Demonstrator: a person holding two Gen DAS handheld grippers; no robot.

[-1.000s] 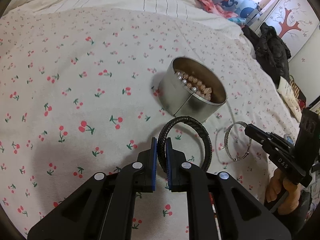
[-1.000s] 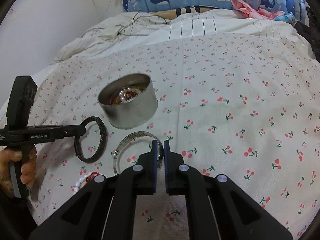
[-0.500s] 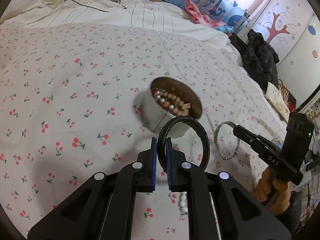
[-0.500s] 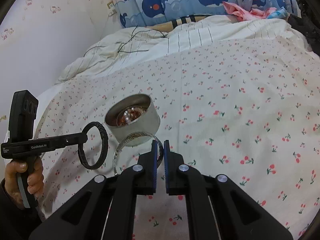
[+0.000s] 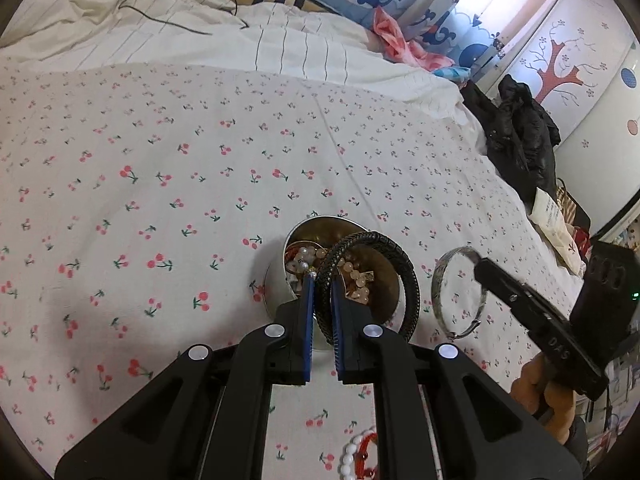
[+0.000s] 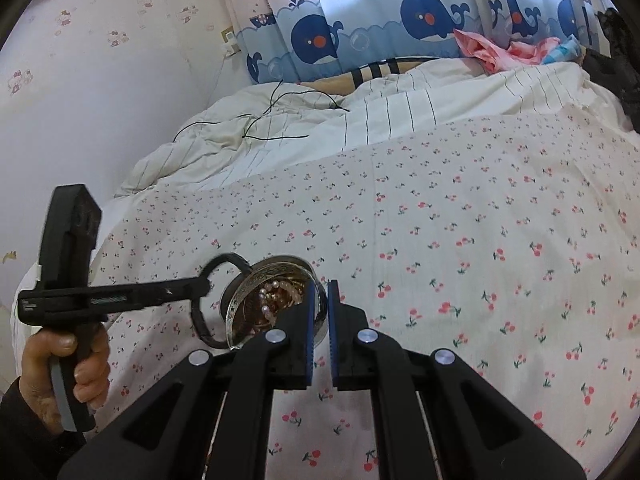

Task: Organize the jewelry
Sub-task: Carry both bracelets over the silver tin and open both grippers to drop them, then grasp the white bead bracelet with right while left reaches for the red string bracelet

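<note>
Left wrist view: the left gripper [image 5: 321, 280] is clamped on a black braided bracelet [image 5: 408, 276], holding it upright over the open round tin [image 5: 280, 280], which sits on the cherry-print bedsheet [image 5: 160, 184] and holds pearl and pink beads [image 5: 356, 276]. To the right, the right gripper [image 5: 478, 266] pinches a silver bangle [image 5: 440, 292], held off the sheet. A white and red bead strand [image 5: 356, 456] lies at the near edge.

Right wrist view: the right gripper [image 6: 319, 285] is closed on the silver bangle [image 6: 240, 288], which hangs in front of the tin [image 6: 316, 276]. On the left, the left gripper [image 6: 204, 286] carries the black bracelet [image 6: 200, 320] beside the tin.
</note>
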